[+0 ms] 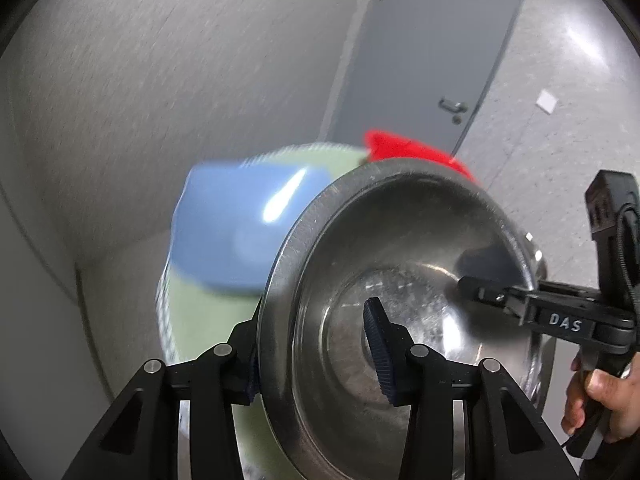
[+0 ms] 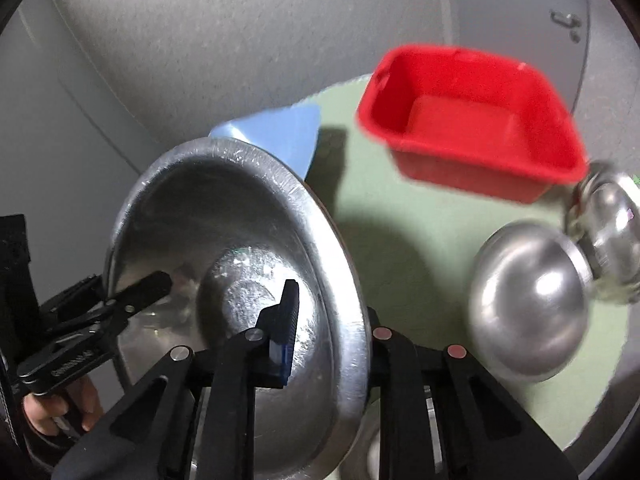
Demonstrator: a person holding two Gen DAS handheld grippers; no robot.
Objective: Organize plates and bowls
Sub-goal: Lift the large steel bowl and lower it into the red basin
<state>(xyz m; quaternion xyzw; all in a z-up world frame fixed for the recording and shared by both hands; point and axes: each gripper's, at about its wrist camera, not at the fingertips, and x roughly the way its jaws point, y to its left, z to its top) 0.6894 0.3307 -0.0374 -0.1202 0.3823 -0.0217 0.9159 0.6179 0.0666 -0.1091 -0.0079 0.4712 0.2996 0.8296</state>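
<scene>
A large steel bowl (image 1: 404, 280) is held up between both grippers, tilted. My left gripper (image 1: 316, 356) is shut on its near rim, one finger inside and one outside. My right gripper (image 2: 332, 336) is shut on the opposite rim of the same bowl (image 2: 224, 232). Each gripper shows in the other's view, the right one (image 1: 480, 292) and the left one (image 2: 136, 292). A blue bowl (image 1: 236, 232) lies upside down on the green round table (image 1: 200, 320). A red square tub (image 2: 468, 120) stands farther back. Two upside-down steel bowls (image 2: 528, 304) lie at the right.
The green table (image 2: 400, 216) stands near a textured grey wall (image 1: 180, 80). A grey door (image 1: 432, 52) with a handle is behind it. The red tub's edge (image 1: 404, 146) shows above the held bowl.
</scene>
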